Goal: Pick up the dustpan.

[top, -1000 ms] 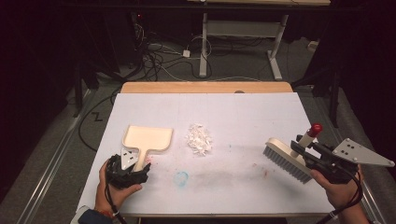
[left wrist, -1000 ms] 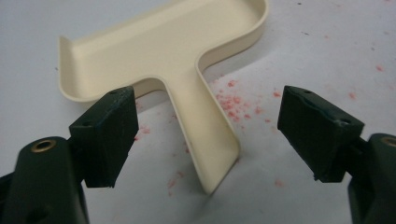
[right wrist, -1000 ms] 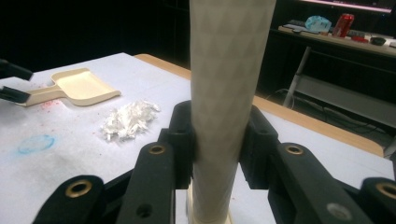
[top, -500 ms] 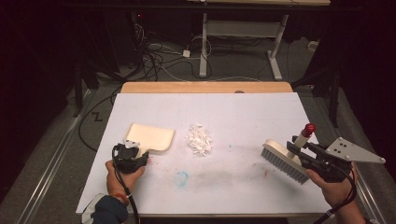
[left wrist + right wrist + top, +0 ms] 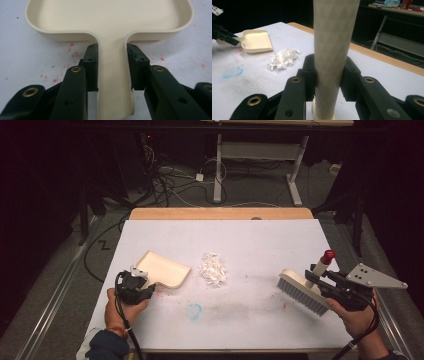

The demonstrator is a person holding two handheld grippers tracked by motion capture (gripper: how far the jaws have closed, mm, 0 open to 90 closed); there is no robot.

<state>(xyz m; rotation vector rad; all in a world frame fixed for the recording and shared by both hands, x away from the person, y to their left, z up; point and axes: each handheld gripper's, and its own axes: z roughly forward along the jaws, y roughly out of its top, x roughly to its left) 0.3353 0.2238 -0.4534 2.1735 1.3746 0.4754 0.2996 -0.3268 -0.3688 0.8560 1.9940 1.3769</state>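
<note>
A cream dustpan (image 5: 164, 269) lies left of centre on the white table sheet (image 5: 240, 240), its open edge toward a small pile of white paper scraps (image 5: 213, 268). My left gripper (image 5: 142, 285) is shut on the dustpan's handle (image 5: 112, 72), one pad (image 5: 91, 67) pressed on each side. At the right, my right gripper (image 5: 325, 281) is shut on the pale handle (image 5: 333, 45) of a brush (image 5: 300, 291). The handle ends in a red tip (image 5: 328, 255), and the bristles point down near the sheet. In the right gripper view, the scraps (image 5: 283, 58) and dustpan (image 5: 257, 41) lie farther off.
A blue smudge (image 5: 194, 310) and red specks (image 5: 72, 53) mark the sheet. A wooden table edge (image 5: 220, 213) runs along the far side. Beyond it are desk legs (image 5: 218, 170) and cables on a dark floor.
The left gripper has turned the dustpan so its open edge faces the scraps. The right gripper and brush have shifted slightly left.
</note>
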